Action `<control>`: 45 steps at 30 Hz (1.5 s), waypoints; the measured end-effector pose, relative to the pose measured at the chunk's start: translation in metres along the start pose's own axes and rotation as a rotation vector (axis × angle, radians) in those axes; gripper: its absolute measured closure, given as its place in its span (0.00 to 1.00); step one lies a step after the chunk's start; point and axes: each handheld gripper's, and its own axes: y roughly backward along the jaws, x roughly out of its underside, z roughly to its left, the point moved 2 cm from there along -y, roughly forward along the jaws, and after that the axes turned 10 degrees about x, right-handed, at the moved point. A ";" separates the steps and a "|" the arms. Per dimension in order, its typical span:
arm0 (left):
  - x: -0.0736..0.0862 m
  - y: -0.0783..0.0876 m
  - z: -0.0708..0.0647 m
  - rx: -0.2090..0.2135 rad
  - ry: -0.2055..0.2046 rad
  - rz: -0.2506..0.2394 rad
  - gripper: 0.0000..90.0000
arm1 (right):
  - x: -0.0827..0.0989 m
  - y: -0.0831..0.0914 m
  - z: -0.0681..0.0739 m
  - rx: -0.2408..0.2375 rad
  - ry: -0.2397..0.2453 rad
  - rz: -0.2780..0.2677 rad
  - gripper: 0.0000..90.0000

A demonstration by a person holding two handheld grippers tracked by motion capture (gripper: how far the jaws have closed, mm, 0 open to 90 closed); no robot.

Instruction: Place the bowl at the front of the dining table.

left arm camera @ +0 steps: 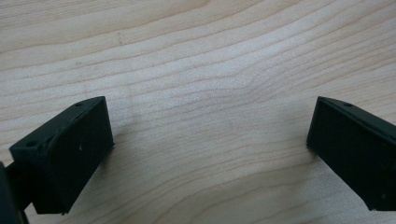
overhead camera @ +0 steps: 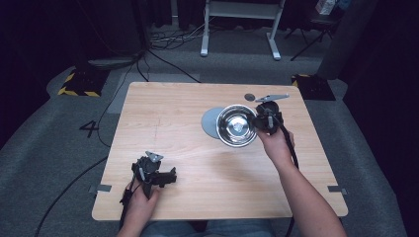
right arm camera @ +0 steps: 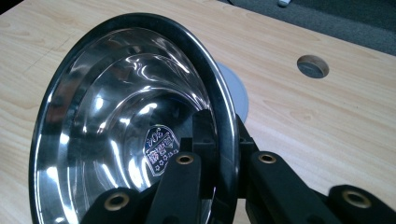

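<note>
Steel bowl (right arm camera: 126,116), shiny and tilted, has its rim pinched by the right gripper (right arm camera: 219,154); left gripper (left arm camera: 205,140) jaws spread.

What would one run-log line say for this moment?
right claw: shut on steel bowl rim | bowl: tilted beside grey disc | left claw: open over table

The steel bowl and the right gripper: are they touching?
Touching. The right gripper view shows the right gripper clamped on the steel bowl rim, one jaw inside, one outside.

Shiny steel bowl (overhead camera: 236,125), round with a dark rolled rim, tilted off table (overhead camera: 163,118), rim pinched, partly over grey disc (overhead camera: 211,122).
</note>
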 end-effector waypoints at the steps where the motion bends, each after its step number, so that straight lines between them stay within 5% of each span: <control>1: 0.000 0.000 0.000 0.000 0.000 0.000 0.00 | -0.003 -0.002 -0.001 0.003 -0.001 0.000 0.95; 29: 0.002 0.002 0.001 0.005 -0.008 0.001 0.00 | -0.077 -0.043 -0.007 0.059 -0.074 0.016 0.95; 45: 0.002 0.002 0.001 0.005 -0.004 0.000 0.00 | -0.093 -0.080 -0.003 0.073 -0.130 0.052 0.95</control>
